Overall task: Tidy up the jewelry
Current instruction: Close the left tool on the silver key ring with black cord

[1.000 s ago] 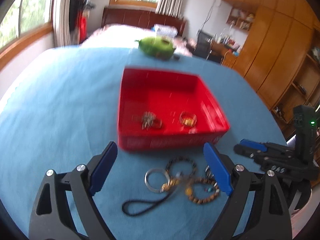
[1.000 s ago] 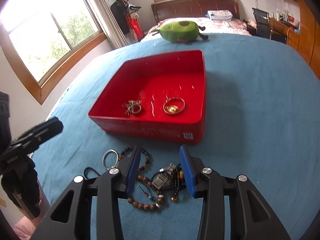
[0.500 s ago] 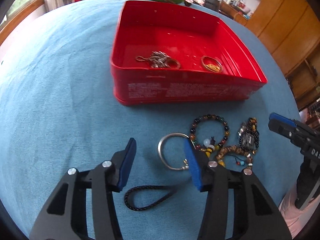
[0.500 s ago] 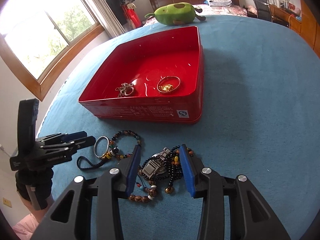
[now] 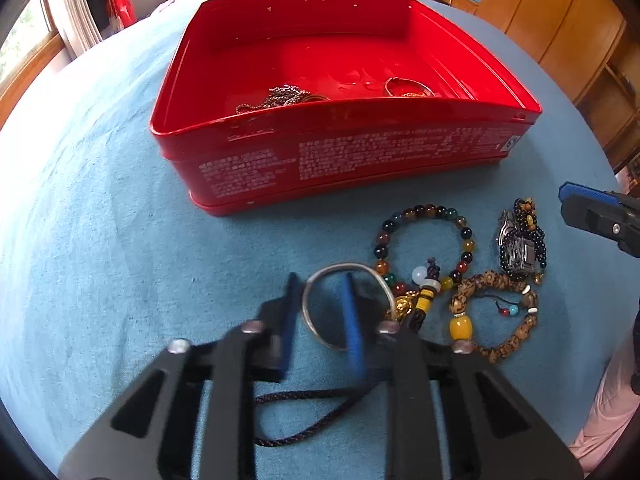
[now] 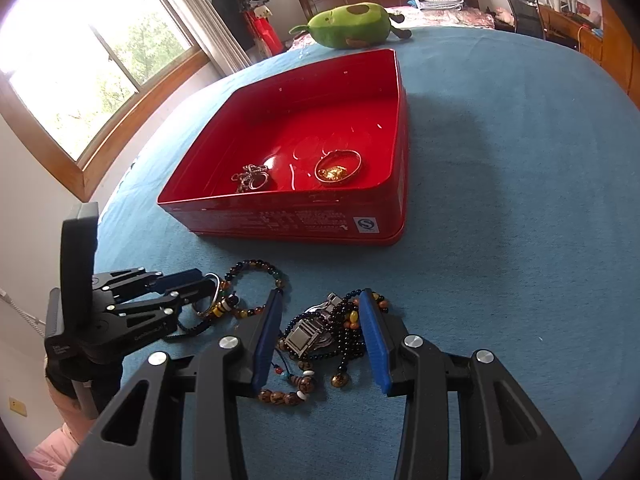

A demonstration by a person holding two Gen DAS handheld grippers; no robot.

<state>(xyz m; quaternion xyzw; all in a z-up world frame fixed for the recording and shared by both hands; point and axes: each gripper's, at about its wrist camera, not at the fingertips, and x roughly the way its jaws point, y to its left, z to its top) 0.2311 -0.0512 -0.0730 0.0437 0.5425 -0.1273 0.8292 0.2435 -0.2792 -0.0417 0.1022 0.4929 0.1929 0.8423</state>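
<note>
Surface: blue cloth-covered table [image 6: 520, 200] in a bedroom, with a window at my left and wooden cupboards at my right.
Left claw: my left gripper [image 5: 320, 300] is low over the cloth, its blue pads narrowed around the near-left rim of the plain silver metal bangle [image 5: 345, 268]; one pad is outside the ring, the other inside. I cannot tell whether the pads are pressing the metal.
Right claw: my right gripper [image 6: 320, 312] is spread wide, its fingers straddling the steel-link wristwatch [image 6: 308, 334] tangled with dark bead strings, touching neither.
Beside the bangle: multicoloured round-bead bracelet [image 5: 424, 240] just right of it, brown wooden-bead bracelet [image 5: 496, 316] further right, black braided cord loop [image 5: 304, 400] under my left fingers.
Beyond: shallow red rectangular tin box [image 6: 296, 220], holding a silver chain with ring [image 6: 252, 178] and a gold bangle [image 6: 338, 166].
Far edge: green avocado plush toy [image 6: 352, 26].
</note>
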